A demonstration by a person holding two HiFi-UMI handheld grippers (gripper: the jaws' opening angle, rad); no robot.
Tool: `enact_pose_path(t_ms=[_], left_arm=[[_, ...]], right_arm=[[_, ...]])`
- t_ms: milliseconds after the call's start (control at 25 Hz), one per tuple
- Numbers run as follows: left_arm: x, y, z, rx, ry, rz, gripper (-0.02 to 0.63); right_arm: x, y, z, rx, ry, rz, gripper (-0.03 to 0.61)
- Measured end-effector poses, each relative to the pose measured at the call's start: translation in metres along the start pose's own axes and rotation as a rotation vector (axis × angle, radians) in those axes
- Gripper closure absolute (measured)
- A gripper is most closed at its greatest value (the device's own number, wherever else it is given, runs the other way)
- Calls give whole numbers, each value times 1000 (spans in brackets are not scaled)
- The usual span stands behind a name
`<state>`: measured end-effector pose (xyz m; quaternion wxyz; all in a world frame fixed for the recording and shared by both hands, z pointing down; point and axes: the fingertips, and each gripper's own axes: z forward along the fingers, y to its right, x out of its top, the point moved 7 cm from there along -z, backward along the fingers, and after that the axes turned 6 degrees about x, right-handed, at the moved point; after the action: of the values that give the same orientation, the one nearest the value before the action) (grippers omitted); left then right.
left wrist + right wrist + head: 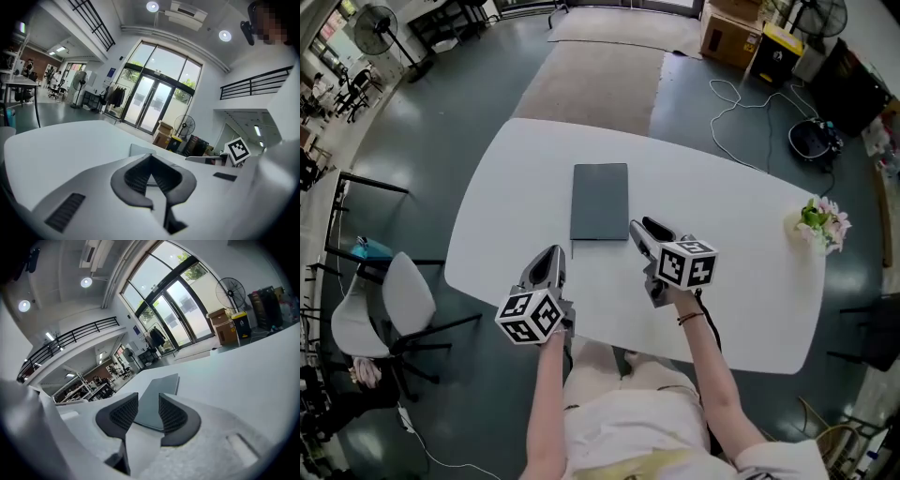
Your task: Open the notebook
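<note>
Grey notebook (599,202) lying shut on white desk (727,211), 12 o'clock of claws. Likely light, stiff, thin; lifting cover's free edge advised. Left claw (150,158) sitting closed, right claw (147,399) gaping slightly, both holding nothing.

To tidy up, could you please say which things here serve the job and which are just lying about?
Job: notebook, closed on the table; left tool; right tool.
Lying about: flowers; chair; cardboard box.

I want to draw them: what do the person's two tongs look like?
Both are light grey plastic. The left tongs and right tongs have dark ribbed pads, and each carries a white cube with black square patterns. A dark band circles the right wrist.
</note>
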<state>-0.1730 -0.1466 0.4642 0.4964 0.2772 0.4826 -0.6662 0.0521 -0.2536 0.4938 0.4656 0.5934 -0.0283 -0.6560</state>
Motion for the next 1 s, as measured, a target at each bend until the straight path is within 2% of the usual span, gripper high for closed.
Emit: enact_pose_path(t_ms=[440,680,880,1000], left_arm=[[-3,-54,66,-92,-140,-41,614],[-11,-66,94,-148,-212,-61,614],[-10,-71,106,-189,-228,-60,614],[-10,-78,111,-201,-238,-68,614]], right_arm=[[-19,34,68,-163,-89,70,448],[-28,53,85,-243,-161,126,447],[-36,61,90,-281,-209,166,448],[-39,58,96,-271,-252,164,448]])
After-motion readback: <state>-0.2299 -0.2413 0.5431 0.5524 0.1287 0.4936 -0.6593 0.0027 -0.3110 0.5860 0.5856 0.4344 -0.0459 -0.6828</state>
